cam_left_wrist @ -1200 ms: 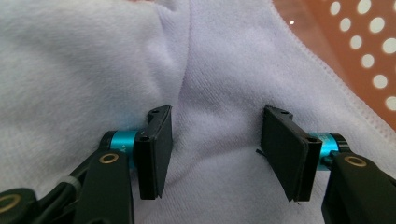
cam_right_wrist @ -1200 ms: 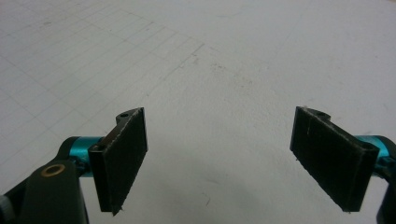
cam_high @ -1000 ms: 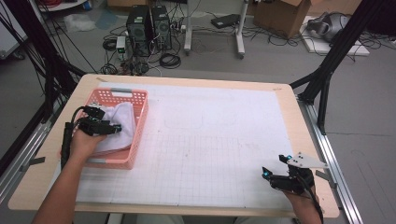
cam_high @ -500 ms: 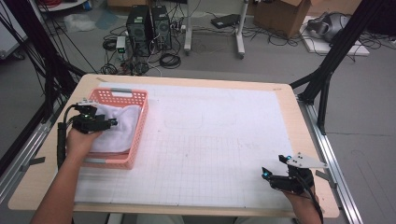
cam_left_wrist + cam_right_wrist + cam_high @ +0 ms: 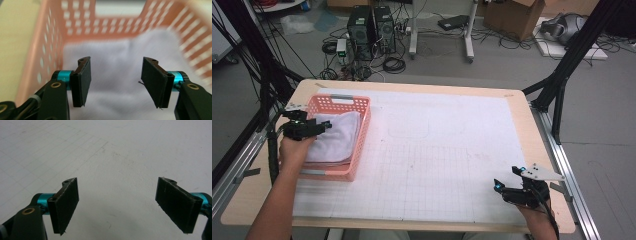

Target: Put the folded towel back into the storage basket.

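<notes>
Right gripper (image 5: 507,186) at 5 o'clock on the tabletop (image 5: 452,150), near edge; jaws spread wide, nothing between, white mat below. Left gripper (image 5: 319,126) at 9 o'clock, over the basket (image 5: 343,101); jaws have just been opening, now well apart, gripping nothing. Towel (image 5: 120,82) lies folded in the basket, directly under those jaws.

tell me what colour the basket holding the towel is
The basket is salmon pink with perforated walls, holding a white towel; the high view shows it best.
</notes>
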A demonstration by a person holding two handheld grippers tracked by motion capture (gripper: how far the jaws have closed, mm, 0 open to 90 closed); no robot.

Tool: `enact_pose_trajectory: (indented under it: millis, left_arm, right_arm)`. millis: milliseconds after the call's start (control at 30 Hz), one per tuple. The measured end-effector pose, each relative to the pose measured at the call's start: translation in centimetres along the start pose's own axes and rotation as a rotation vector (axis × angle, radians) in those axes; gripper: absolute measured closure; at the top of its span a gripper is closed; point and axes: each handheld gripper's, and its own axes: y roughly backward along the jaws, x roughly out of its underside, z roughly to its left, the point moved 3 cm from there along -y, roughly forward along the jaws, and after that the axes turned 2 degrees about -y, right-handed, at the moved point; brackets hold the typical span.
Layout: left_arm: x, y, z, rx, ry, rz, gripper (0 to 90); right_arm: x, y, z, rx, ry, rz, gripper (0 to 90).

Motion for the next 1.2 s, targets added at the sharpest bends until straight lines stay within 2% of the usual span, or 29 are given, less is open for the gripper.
enact_pose_trajectory:
  millis: [100,133,167,200,267,333,433,633,767,933,1000,1133,1200]
  left_arm:
    - [-1.0,1.9,-0.8,0.080,0.035,-0.192,34.6]
    - [-1.3,2.6,-1.2,0.094,0.041,-0.245,30.4]
    - [-1.5,3.1,-1.7,0.106,0.033,-0.285,21.1]
    - [-1.7,3.6,-2.2,0.131,0.027,-0.318,17.3]
    - [-1.8,4.2,-3.2,0.192,0.022,-0.349,17.8]
    - [-1.9,4.7,-4.2,0.202,0.003,-0.363,17.9]
    - [-1.8,5.5,-5.8,0.259,-0.005,-0.412,20.0]
    - [-1.0,6.4,-9.6,0.319,-0.072,-0.452,20.2]
    - [-0.1,6.5,-11.8,0.376,-0.109,-0.442,20.7]
    - [1.1,6.9,-14.3,0.451,-0.118,-0.450,20.8]
    - [1.7,6.8,-15.4,0.479,-0.140,-0.439,21.6]
    - [2.9,6.6,-17.4,0.502,-0.194,-0.427,21.6]
    - [3.3,6.5,-18.4,0.537,-0.208,-0.414,21.6]
  right_arm:
    - [-0.1,0.2,0.0,-0.004,-0.010,-0.016,17.9]
    - [-0.1,0.3,0.0,-0.007,-0.013,-0.019,17.9]
    - [-0.1,0.3,0.0,-0.007,-0.013,-0.021,17.9]
    - [-0.1,0.4,0.0,-0.010,-0.019,-0.023,17.9]
    - [-0.1,0.4,0.0,-0.016,-0.020,-0.026,17.9]
    - [-0.1,0.3,0.1,-0.023,-0.017,-0.027,17.9]
    - [-0.2,0.4,0.4,-0.033,-0.023,-0.036,17.9]
    - [-0.2,0.2,0.3,-0.044,-0.032,-0.055,17.9]
    - [-0.3,-0.1,0.3,-0.050,-0.022,-0.059,17.9]
    - [-0.5,-0.3,0.4,-0.052,-0.026,-0.067,17.9]
    - [-0.6,-0.4,0.5,-0.047,-0.021,-0.068,17.9]
    - [-0.7,-0.6,0.8,-0.044,-0.012,-0.063,17.9]
    - [-0.6,-0.5,0.9,-0.043,-0.012,-0.063,17.9]
